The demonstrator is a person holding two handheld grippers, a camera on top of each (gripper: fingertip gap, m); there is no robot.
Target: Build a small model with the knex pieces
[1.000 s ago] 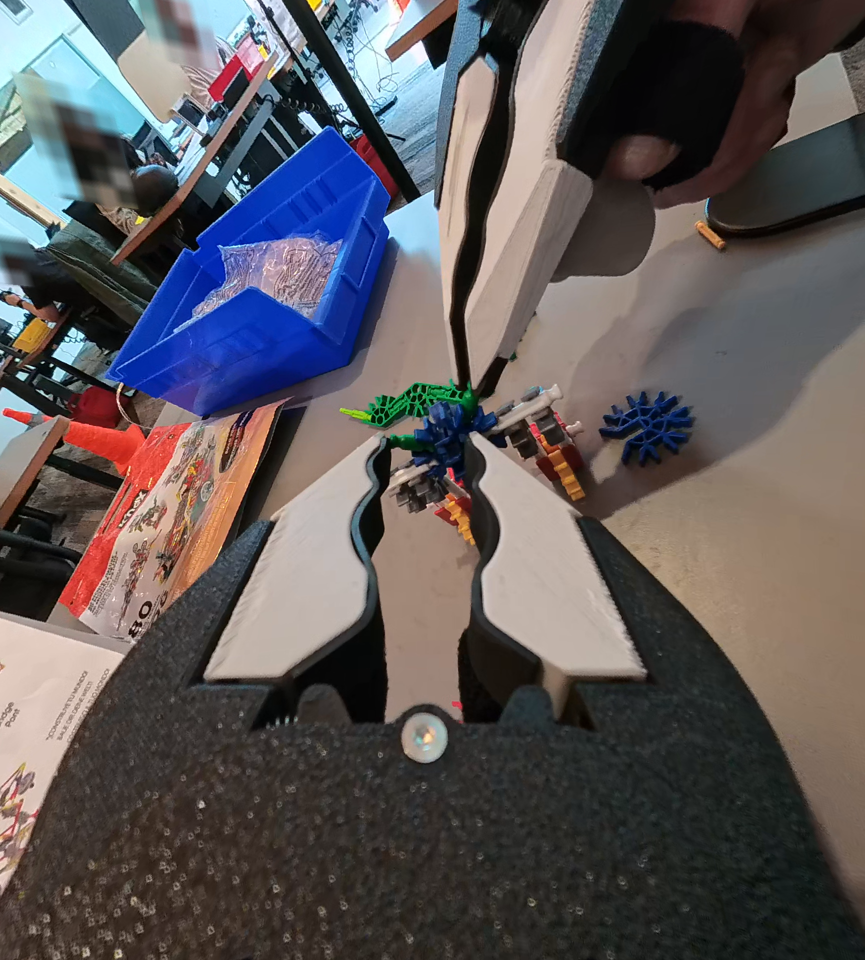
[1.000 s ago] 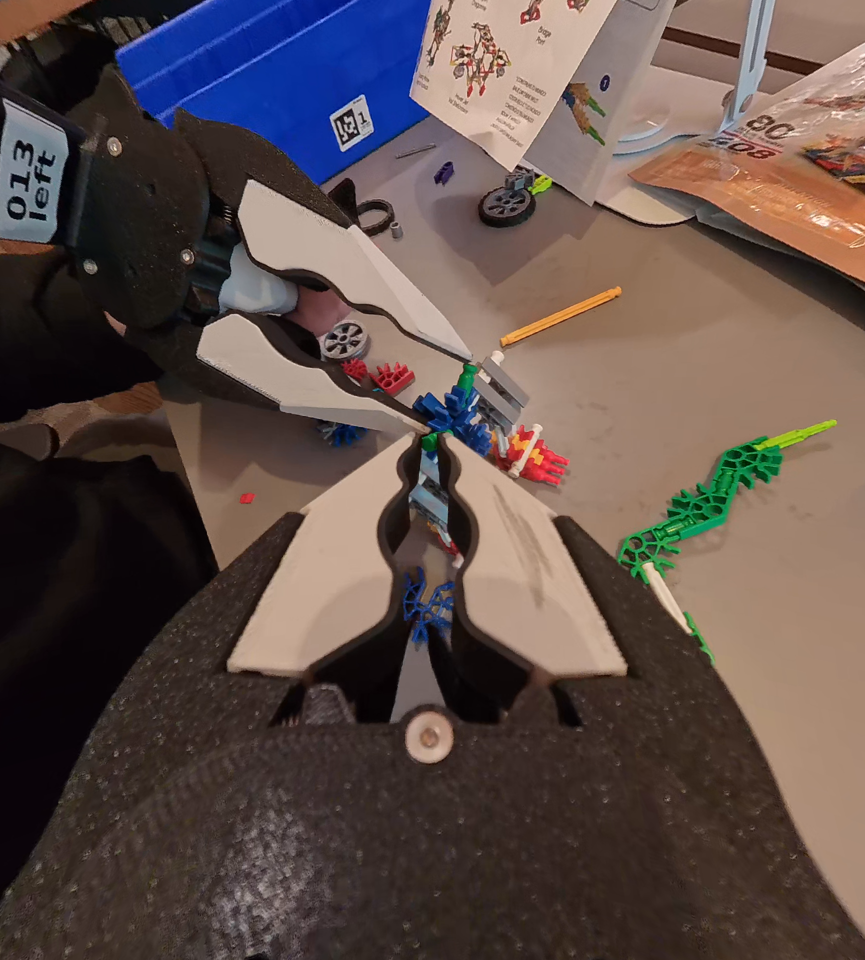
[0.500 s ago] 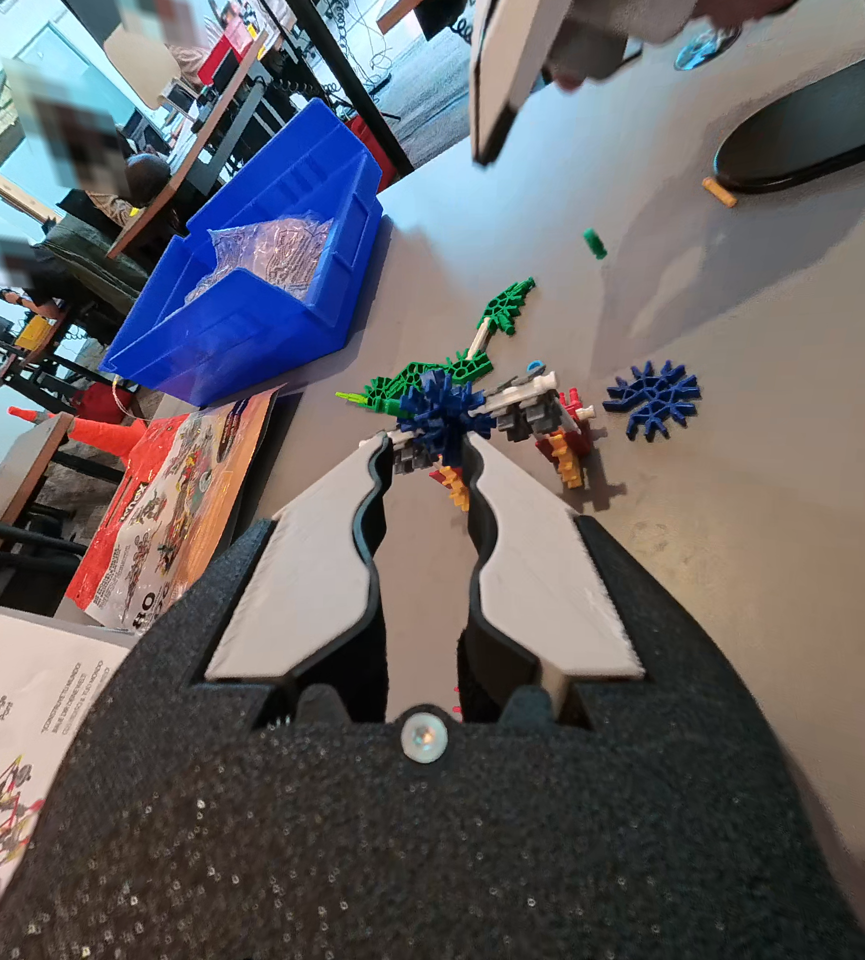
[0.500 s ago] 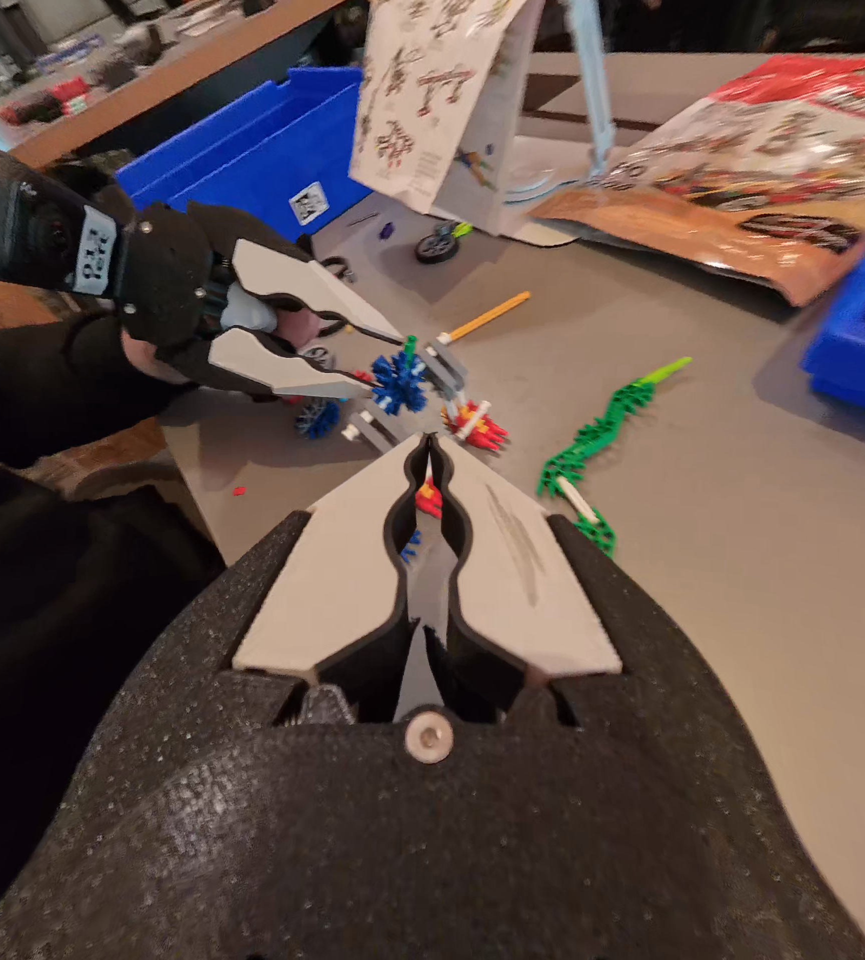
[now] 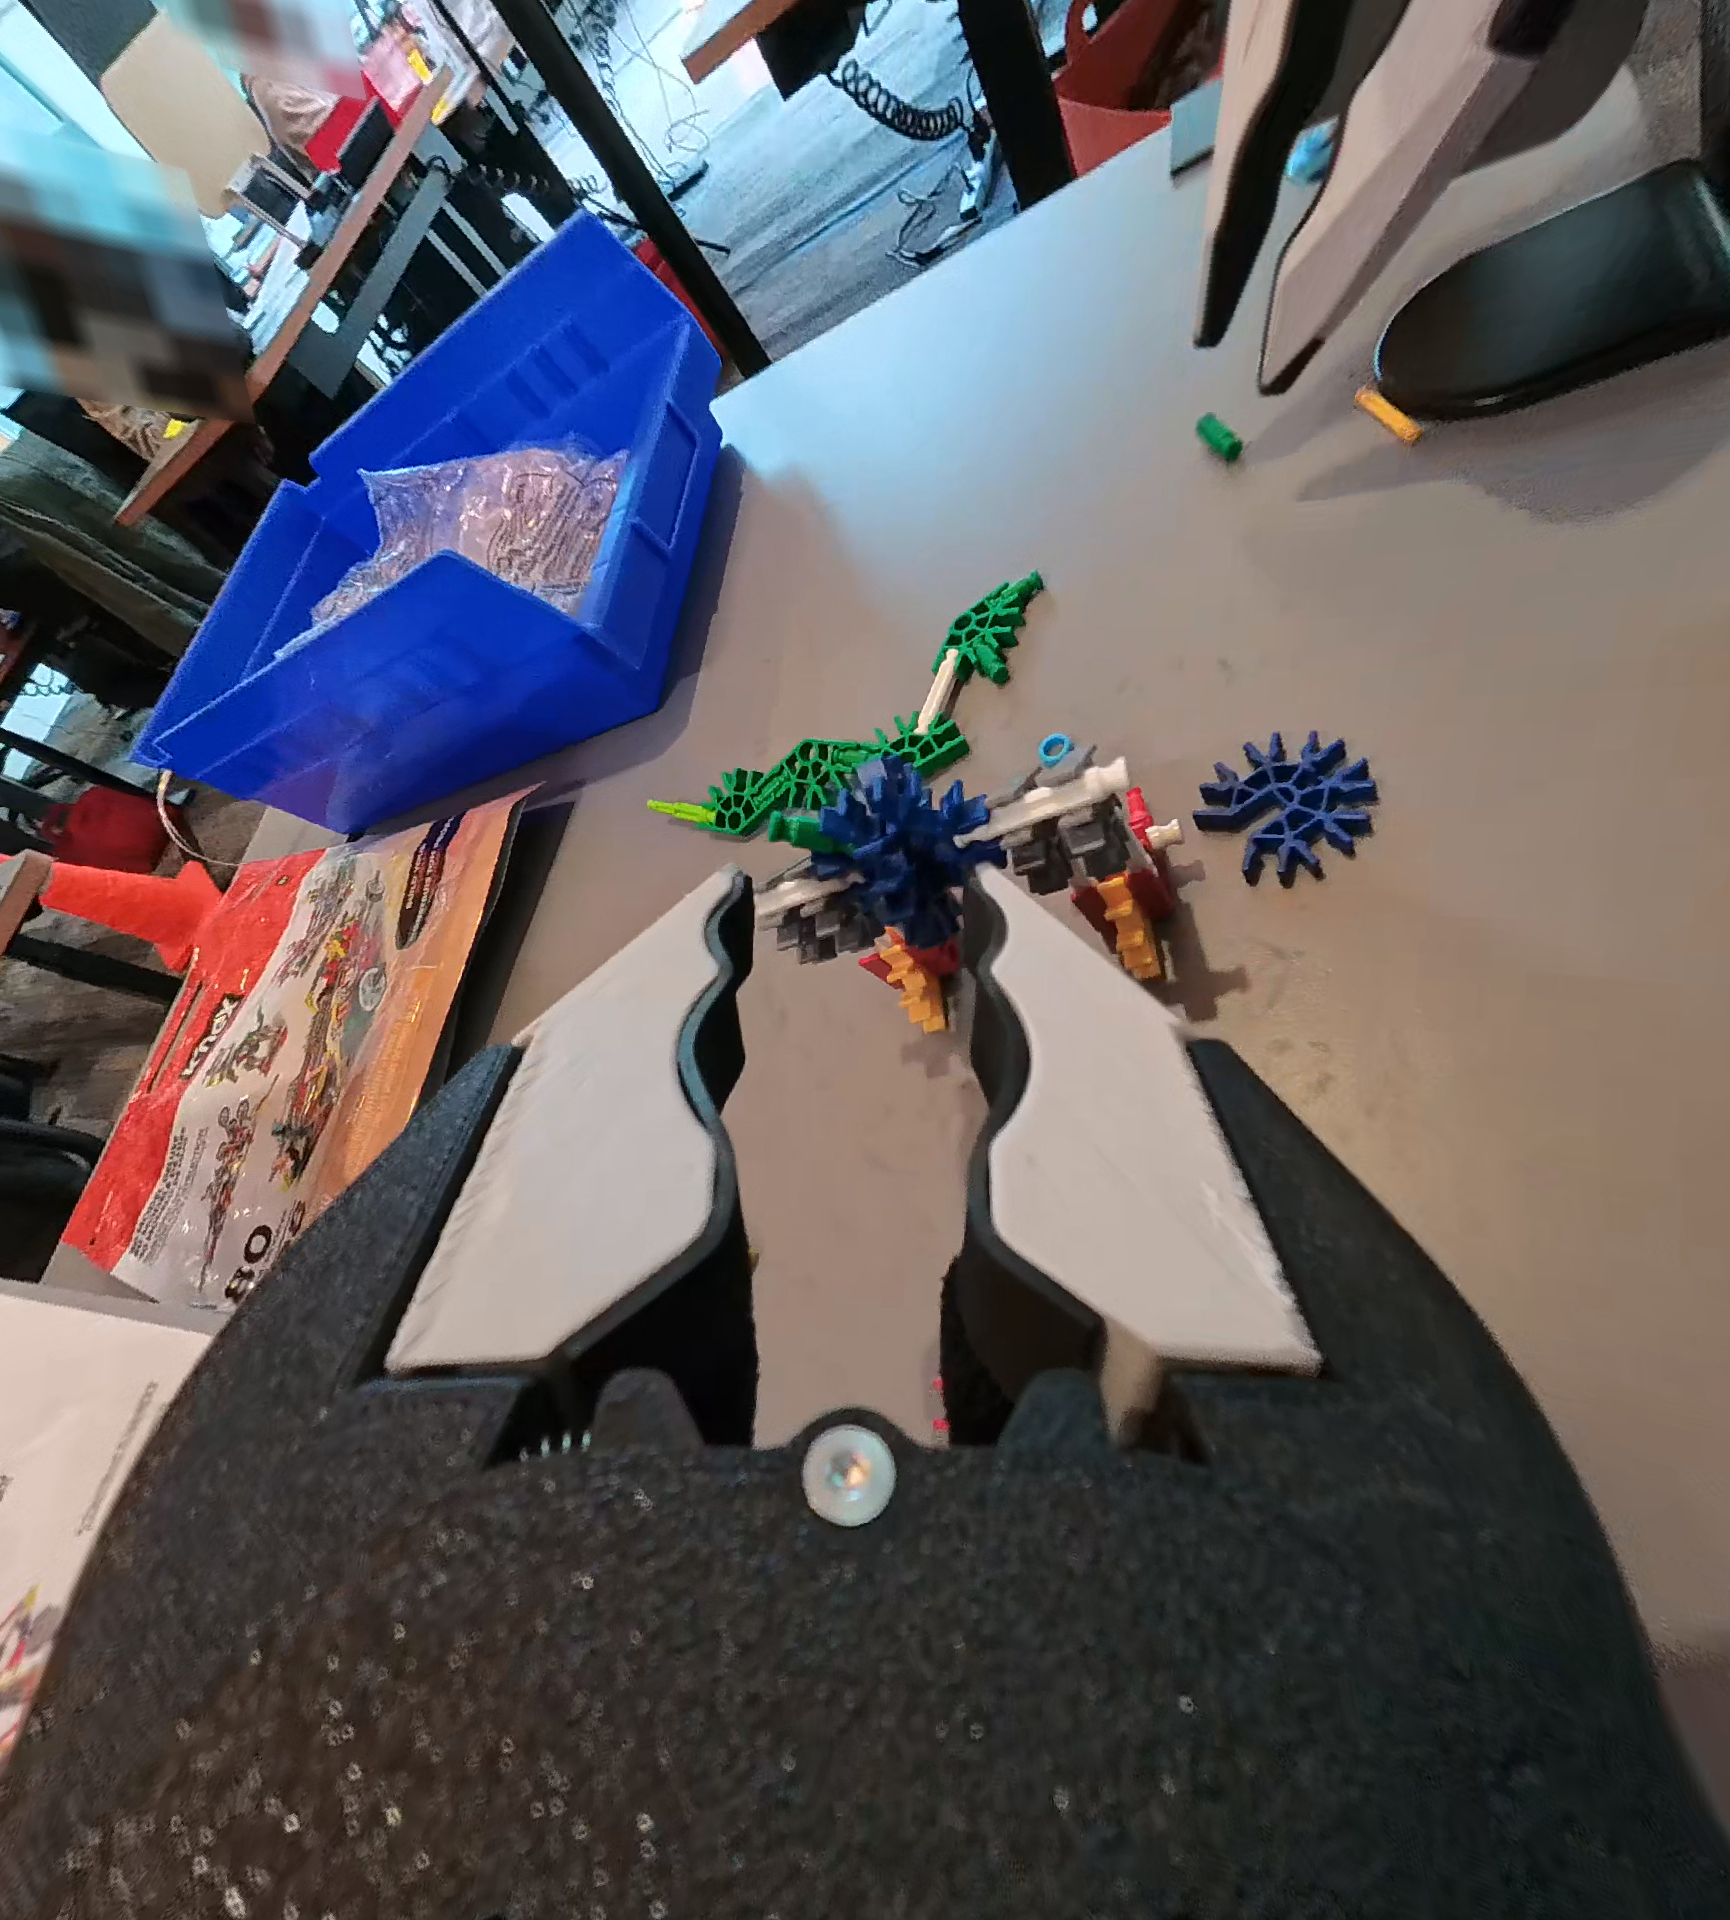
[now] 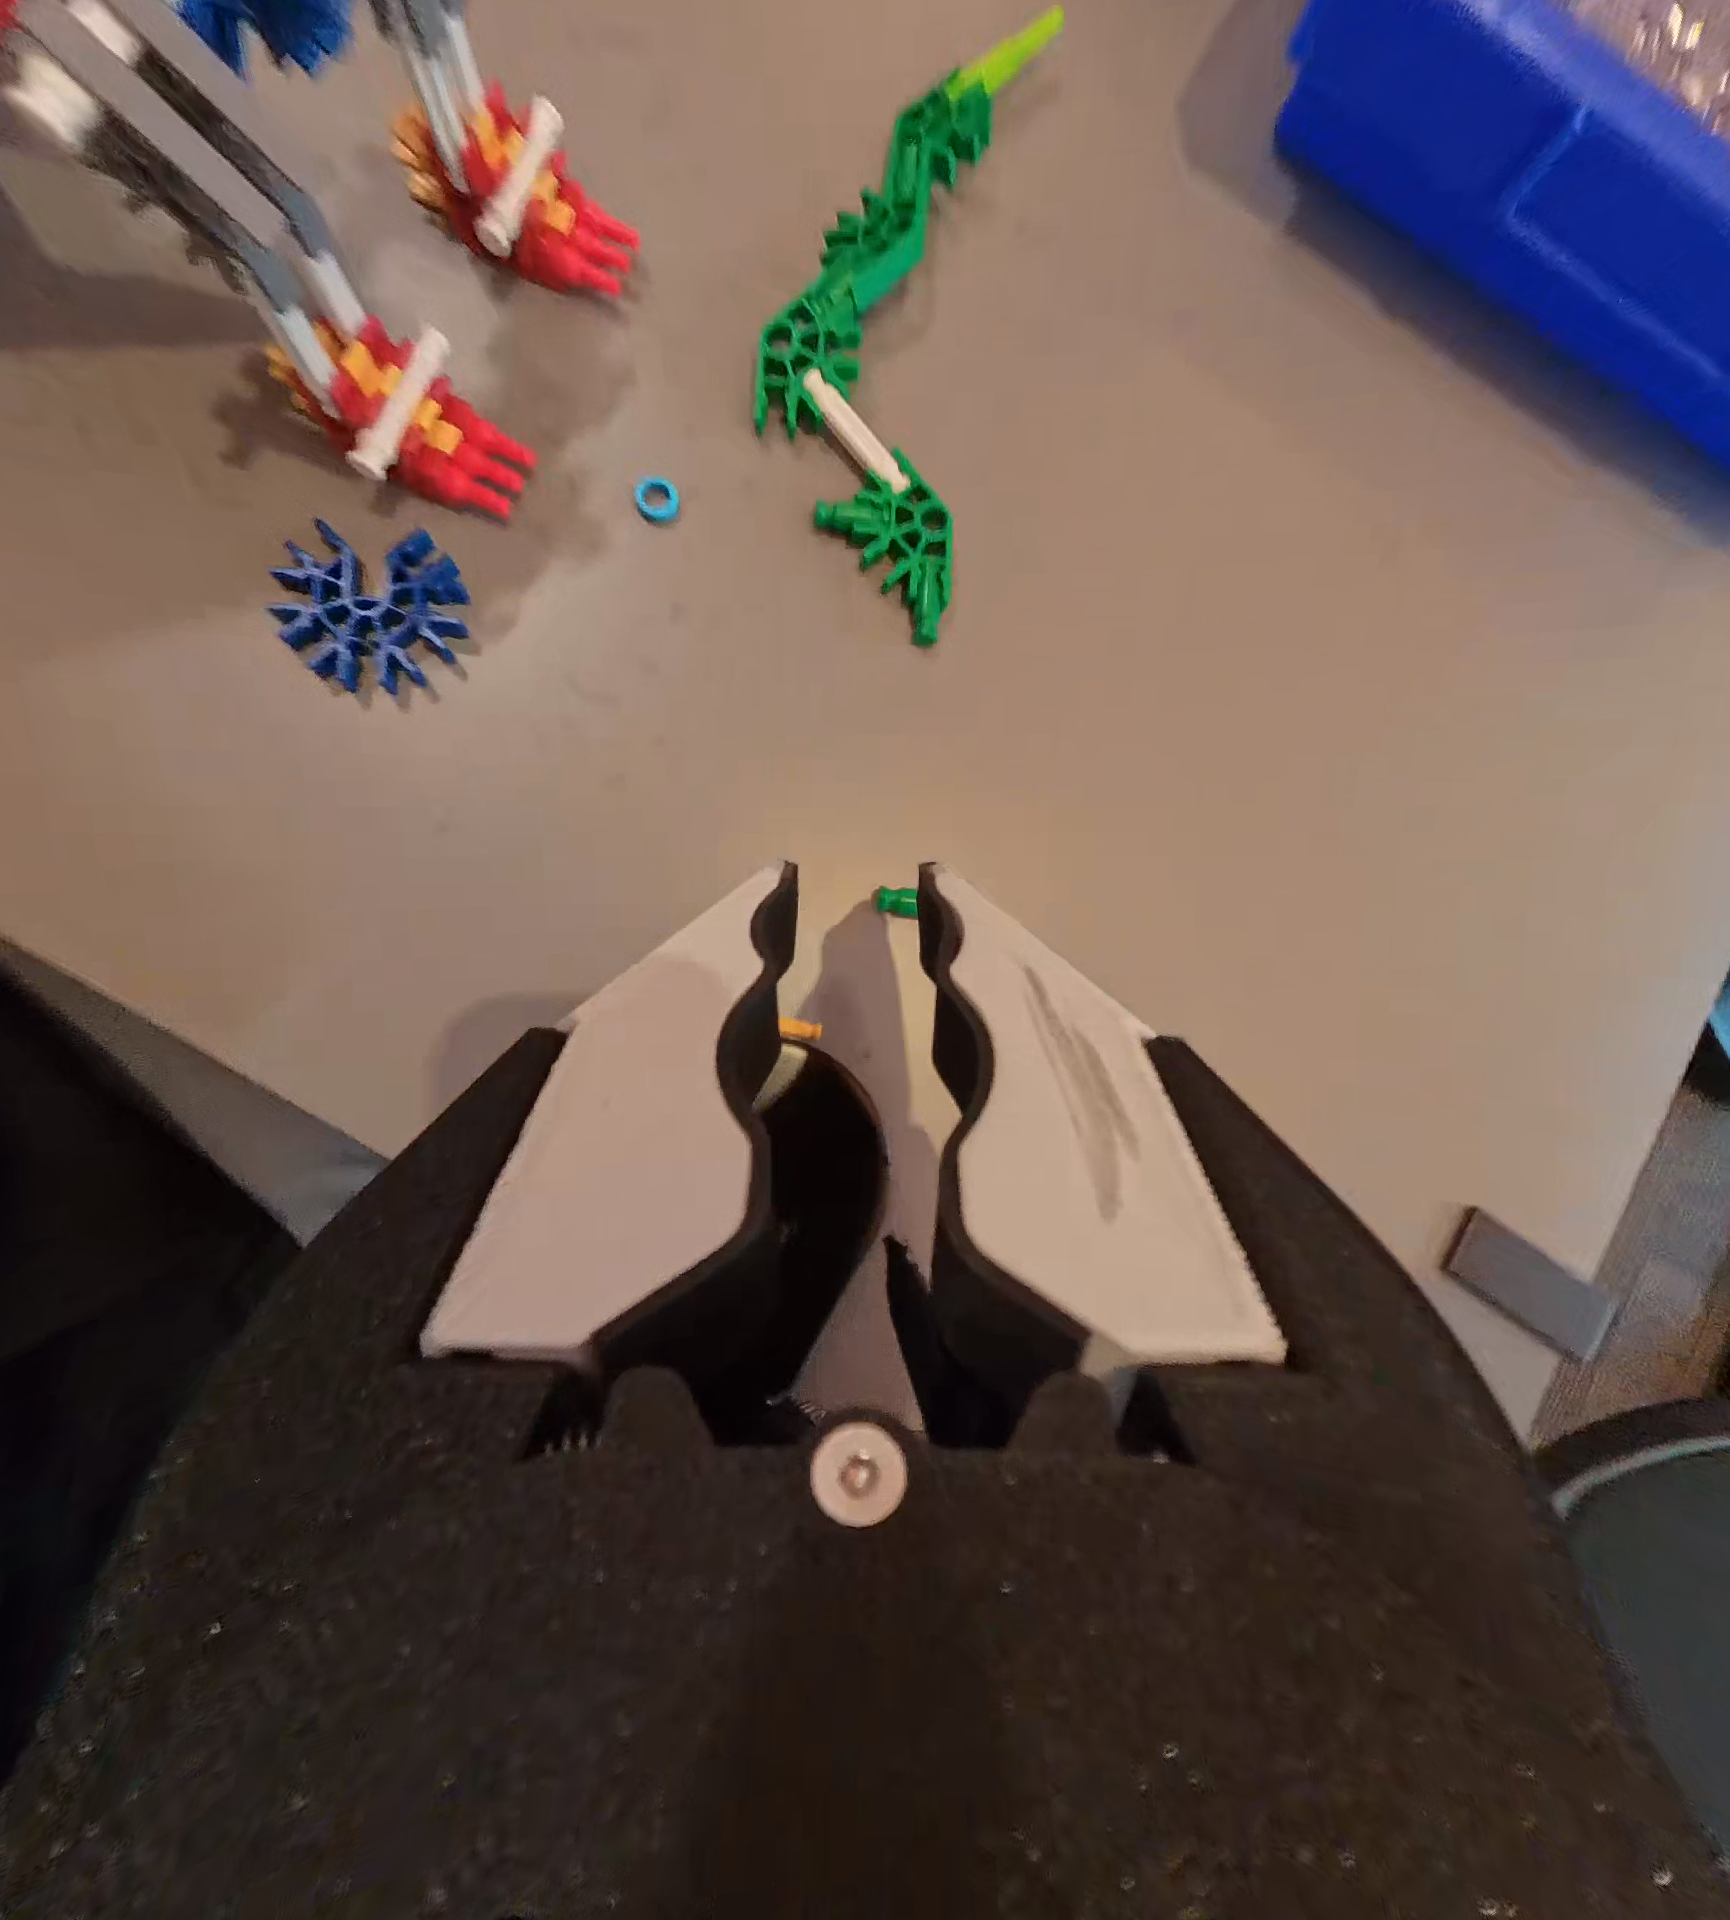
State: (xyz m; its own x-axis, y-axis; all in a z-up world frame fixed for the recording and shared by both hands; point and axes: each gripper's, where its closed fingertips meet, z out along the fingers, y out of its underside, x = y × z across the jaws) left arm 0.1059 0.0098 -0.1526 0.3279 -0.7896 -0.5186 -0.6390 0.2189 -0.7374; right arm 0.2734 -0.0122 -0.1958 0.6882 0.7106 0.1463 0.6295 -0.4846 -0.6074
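Left wrist view: the left claw has its two grey fingers apart, flanking the dark blue spiky hub of a plastic construction-toy model with grey limbs and red-and-yellow feet; whether the fingers touch it I cannot tell. Just beyond lies a green lattice-piece chain with a white rod, and to the right a loose flat dark blue snowflake connector on the grey worktop. A blue plastic bin holding clear crumpled bags sits at the far left, beside a red printed bag.

In the right wrist view, the right claw hangs over the worktop with its fingers apart and nothing between them; a small green peg lies just beside its right fingertip. The model's feet, a small light blue ring and the green chain lie well ahead.
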